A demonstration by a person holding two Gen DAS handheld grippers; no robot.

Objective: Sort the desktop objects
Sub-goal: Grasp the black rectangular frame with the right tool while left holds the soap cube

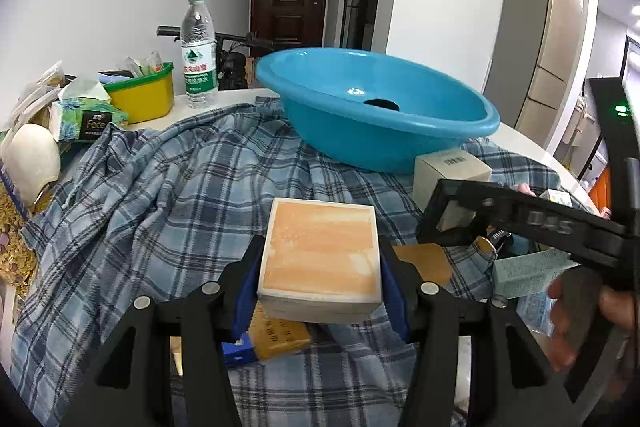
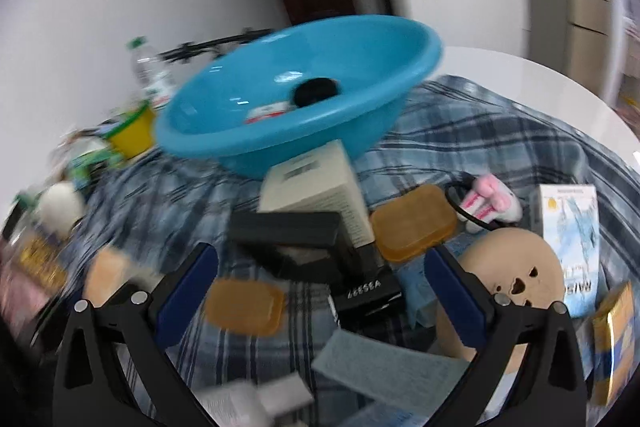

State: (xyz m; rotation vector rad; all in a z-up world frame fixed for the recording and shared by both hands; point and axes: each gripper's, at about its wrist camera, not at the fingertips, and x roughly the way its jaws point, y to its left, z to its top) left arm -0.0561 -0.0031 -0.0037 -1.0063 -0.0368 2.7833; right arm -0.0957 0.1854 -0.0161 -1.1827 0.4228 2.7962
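A: What is the left gripper (image 1: 320, 267) doing?

B: It points forward and down over the checked cloth (image 1: 160, 195), and its blue pads are clamped on the two sides of a white box with an orange top (image 1: 320, 255). The box sits level between the fingers, lifted clear of the cloth, with a tan packet (image 1: 280, 337) lying under it.

A: And the right one?

B: In the left wrist view the right gripper (image 1: 452, 211) comes in from the right edge, lying almost level across the cloth, with a hand (image 1: 580, 311) wrapped round its grip. Its tip is just beside a cream carton (image 1: 450, 171) that touches the blue basin (image 1: 376, 107).

A: Are its jaws apart?

B: Yes. In its own view the right gripper (image 2: 320, 287) is tilted downward, fingers spread wide with nothing pressed between them. A black box (image 2: 360, 287) and an amber soap dish (image 2: 244, 307) lie on the cloth between the fingers. That view is blurred.

A: The basin?

B: At the far side of the cloth, a dark round thing (image 2: 316, 91) inside.
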